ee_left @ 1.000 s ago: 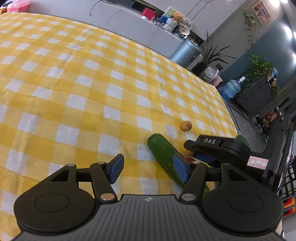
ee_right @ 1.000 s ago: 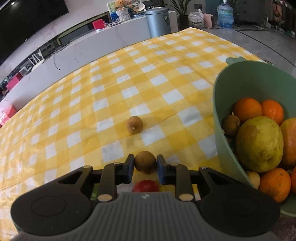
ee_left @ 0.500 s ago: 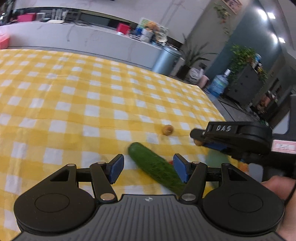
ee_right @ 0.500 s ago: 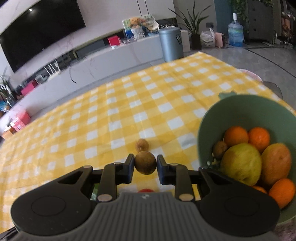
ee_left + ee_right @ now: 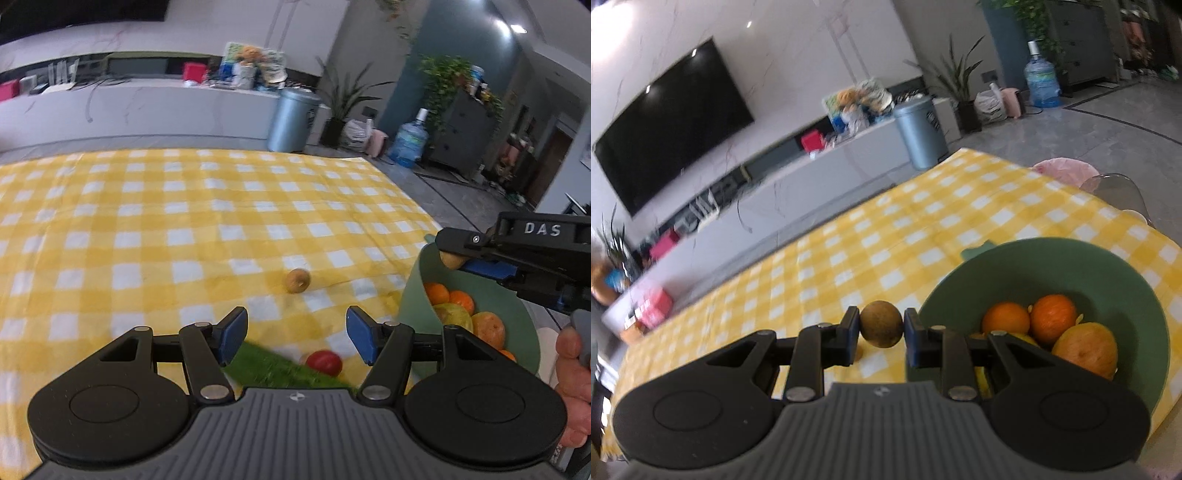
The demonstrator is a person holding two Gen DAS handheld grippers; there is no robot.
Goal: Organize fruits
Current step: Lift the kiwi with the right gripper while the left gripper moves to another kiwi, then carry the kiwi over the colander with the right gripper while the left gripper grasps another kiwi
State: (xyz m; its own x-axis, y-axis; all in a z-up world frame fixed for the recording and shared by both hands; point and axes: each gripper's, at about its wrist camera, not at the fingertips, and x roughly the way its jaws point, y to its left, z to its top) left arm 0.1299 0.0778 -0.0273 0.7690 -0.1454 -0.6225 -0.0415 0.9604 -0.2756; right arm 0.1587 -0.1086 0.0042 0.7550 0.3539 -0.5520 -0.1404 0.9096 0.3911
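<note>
Clamped in my right gripper (image 5: pixel 881 329), a small brown fruit (image 5: pixel 881 328) hangs beside the green bowl (image 5: pixel 1123 266); my left gripper (image 5: pixel 295 334) gapes empty.

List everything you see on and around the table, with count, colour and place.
Tablecloth: one, yellow and white check, covers the table.
Bowl: one, green, at the table's right edge.
Fruit in bowl: several, orange and yellow, count unclear.
Brown fruit: one, gripped in the right tool, beside the bowl's rim.
Second brown fruit: one, on the cloth.
Tomato: one, red, near the left tool.
Cucumber: one, green, blurred, beside the tomato.
Bin: one, grey, beyond the table.
Water jug: one, blue, on the floor.
Left tool: open, empty.
Right tool: shut on brown fruit.
Hand: one, holding the right tool.
</note>
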